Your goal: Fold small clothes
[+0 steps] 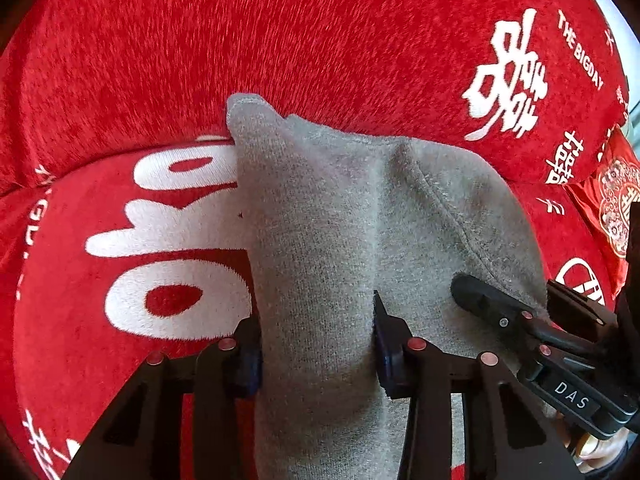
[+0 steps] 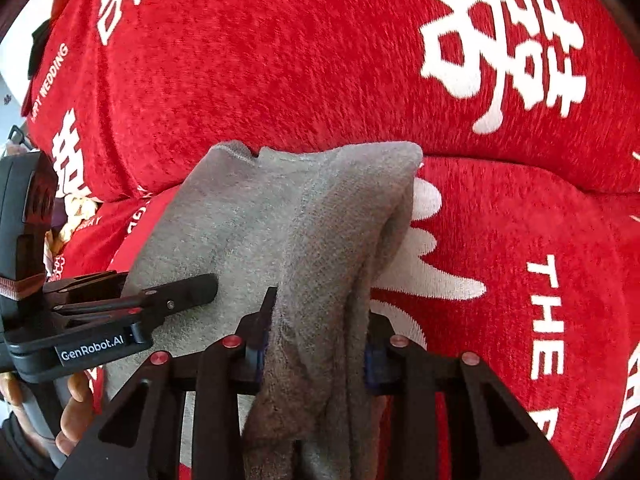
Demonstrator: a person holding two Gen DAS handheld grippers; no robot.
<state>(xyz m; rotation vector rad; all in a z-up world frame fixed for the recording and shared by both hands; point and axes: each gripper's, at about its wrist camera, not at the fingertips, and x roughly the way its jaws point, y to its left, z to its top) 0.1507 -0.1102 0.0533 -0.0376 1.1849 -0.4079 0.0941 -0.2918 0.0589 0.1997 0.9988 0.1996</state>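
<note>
A small grey knit garment (image 1: pixel 320 200) lies bunched on a red plush cover (image 1: pixel 280 40) printed with white characters. My left gripper (image 1: pixel 316 336) is shut on a thick fold of it, and the cloth fills the gap between the pads. In the right wrist view the same grey garment (image 2: pixel 280 208) is pinched in my right gripper (image 2: pixel 318 328), with several layers gathered between the pads. The two grippers hold neighbouring parts of the garment, close side by side. One finger (image 1: pixel 484 300) of the right gripper rests on the cloth in the left wrist view, and one finger (image 2: pixel 192 286) of the left shows in the right.
The red cover (image 2: pixel 280 60) spans a seat and a raised back cushion with a crease between them. A red pouch with a gold pattern (image 1: pixel 616 200) lies at the right. A person's hand (image 2: pixel 72 400) holds the left gripper's handle.
</note>
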